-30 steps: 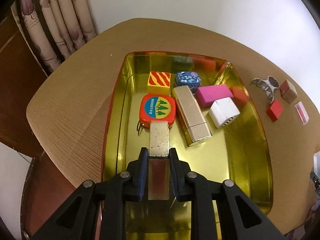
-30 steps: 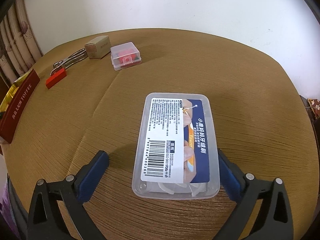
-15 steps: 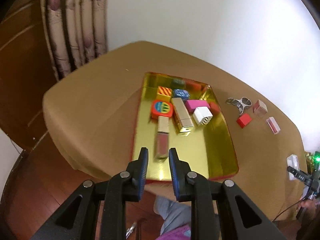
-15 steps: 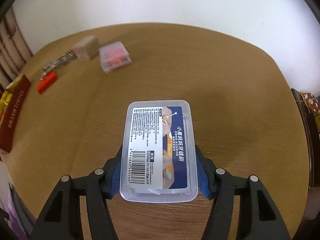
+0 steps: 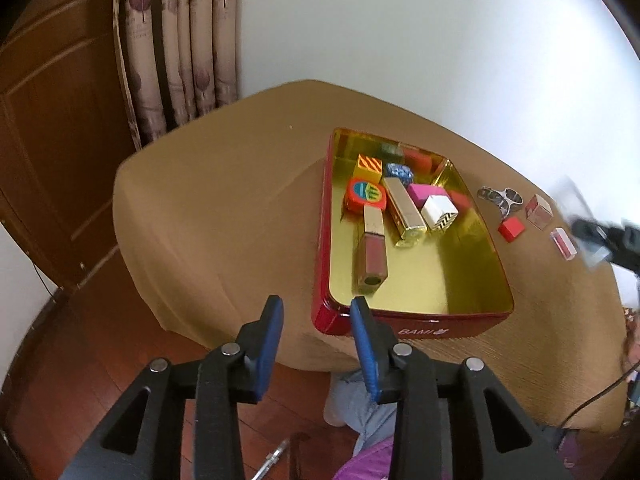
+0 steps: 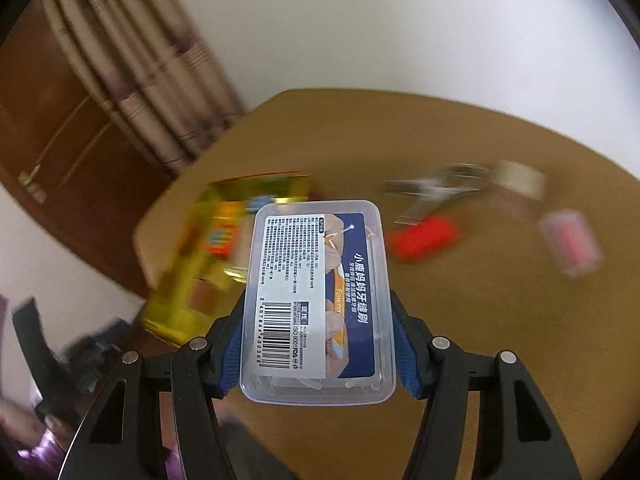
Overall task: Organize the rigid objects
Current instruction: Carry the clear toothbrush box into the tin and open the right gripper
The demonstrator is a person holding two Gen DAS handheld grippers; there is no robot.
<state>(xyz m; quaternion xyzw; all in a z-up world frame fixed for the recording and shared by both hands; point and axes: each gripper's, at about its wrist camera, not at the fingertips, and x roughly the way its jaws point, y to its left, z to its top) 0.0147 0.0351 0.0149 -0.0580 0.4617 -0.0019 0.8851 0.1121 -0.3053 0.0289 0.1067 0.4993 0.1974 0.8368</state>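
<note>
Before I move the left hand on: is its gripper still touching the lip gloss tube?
Apart. The left wrist view shows the left gripper open and empty, the lip gloss tube lying in the tin.

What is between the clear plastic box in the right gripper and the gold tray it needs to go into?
Nothing visible. The clear plastic box, clamped in the right gripper, hangs above the table, and the near half of the gold tray lies bare.

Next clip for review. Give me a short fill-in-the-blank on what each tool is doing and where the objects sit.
1. The right tool is shut on a clear plastic ____ with a barcode label.
2. The left tool holds ____.
3. The lip gloss tube lies inside the gold ____.
4. The small red block lies on the ____, beside the tin.

Missing words: box; nothing; tin; table
</note>
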